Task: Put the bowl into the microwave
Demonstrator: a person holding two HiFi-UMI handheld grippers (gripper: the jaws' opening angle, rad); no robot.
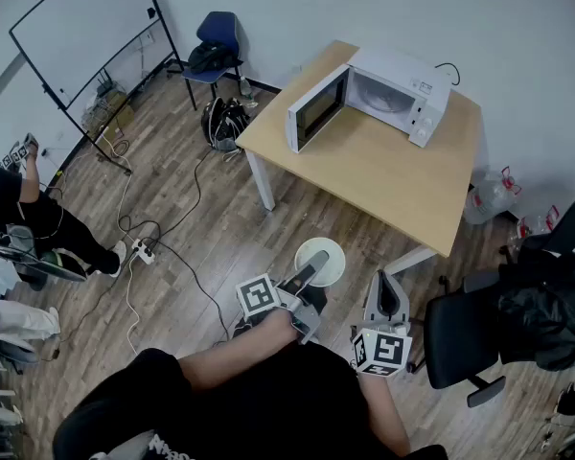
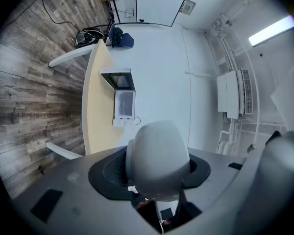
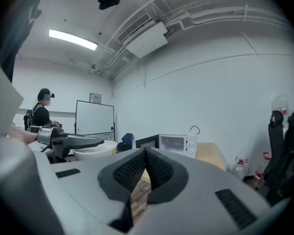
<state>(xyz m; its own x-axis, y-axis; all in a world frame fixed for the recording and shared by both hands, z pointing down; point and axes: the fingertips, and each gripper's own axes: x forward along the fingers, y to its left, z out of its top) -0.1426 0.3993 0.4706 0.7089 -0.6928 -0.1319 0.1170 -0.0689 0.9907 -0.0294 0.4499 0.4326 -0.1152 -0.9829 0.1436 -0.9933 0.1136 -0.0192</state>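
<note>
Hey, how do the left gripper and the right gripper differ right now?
The left gripper is clamped on the rim of the white bowl; the right gripper is shut with nothing between its jaws. The left gripper is rolled onto its side, while the right gripper sits level. Both face the open microwave.

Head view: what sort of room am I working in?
Probably an office or meeting room: a freestanding whiteboard, a black office chair, and a wooden table carrying the microwave.
</note>
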